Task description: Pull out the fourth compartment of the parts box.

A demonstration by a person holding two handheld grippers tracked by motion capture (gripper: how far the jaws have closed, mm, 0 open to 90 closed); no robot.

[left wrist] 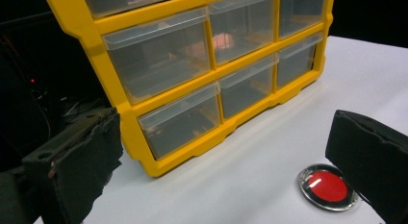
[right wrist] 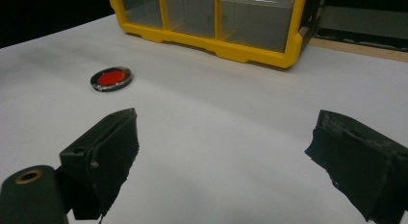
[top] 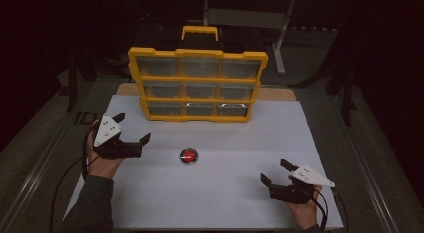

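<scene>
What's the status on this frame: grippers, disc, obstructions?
Left gripper open, empty; right gripper likewise. Small round red disc with metal rim lies flat on white tabletop, untouched. Yellow plastic drawer cabinet behind it, drawers shut. Path clear.

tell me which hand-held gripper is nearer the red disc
Left. The left hand-held gripper sits open just left of the red disc, slightly beyond it. The right hand-held gripper, also open, is farther off, to its right and nearer the person.
</scene>
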